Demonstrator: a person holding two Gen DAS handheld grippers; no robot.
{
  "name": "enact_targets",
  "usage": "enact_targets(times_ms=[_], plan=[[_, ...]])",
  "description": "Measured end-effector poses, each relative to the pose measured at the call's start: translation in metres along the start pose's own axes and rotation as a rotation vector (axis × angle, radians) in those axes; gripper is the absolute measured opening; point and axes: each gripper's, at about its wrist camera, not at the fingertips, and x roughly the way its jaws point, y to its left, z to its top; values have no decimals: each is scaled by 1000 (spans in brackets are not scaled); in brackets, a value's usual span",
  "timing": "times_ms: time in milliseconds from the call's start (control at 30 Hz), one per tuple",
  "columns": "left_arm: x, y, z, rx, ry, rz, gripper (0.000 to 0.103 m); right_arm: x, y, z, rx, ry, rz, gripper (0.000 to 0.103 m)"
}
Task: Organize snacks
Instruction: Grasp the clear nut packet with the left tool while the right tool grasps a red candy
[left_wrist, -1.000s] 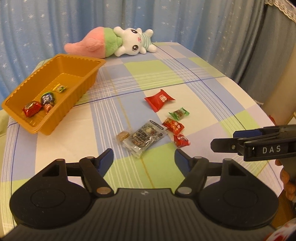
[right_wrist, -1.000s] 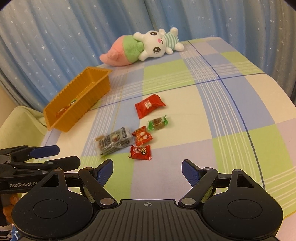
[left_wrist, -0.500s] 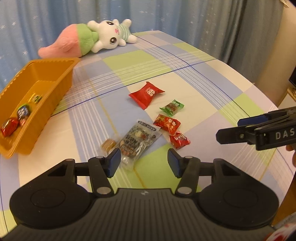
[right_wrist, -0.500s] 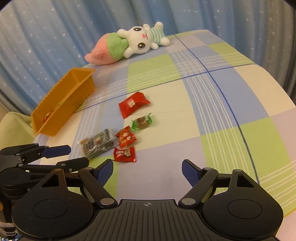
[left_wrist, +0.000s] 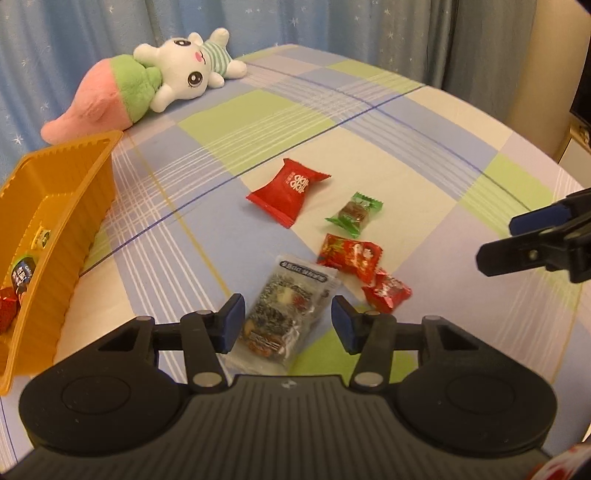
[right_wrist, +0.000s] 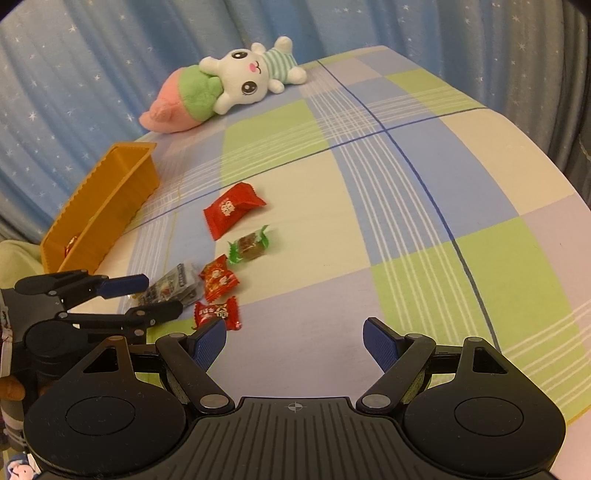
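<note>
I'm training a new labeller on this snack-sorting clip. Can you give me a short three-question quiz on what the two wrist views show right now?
1. True or false: the left gripper is shut on the clear packet.
2. Which loose snack lies nearest the stuffed rabbit? A) big red packet B) green-wrapped candy C) clear packet
3. Fill in: sorted snacks sit in the ____ tray.

Key:
1. False; its fingers stand apart on either side of the packet.
2. A
3. orange

Orange tray (left_wrist: 79, 206), checked pastel tablecloth (left_wrist: 424, 155)
</note>
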Motion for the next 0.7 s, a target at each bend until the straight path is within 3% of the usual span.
enact_targets(times_ms=[233, 433, 700], plan=[[14, 1, 5, 18, 29, -7, 41, 7, -1, 4, 0, 14, 0, 81], [16, 9, 9, -79, 44, 3, 37, 12, 2, 7, -22, 17, 11, 81], [0, 9, -4, -157, 58, -20, 35, 24, 25, 18, -147, -6, 73, 80]])
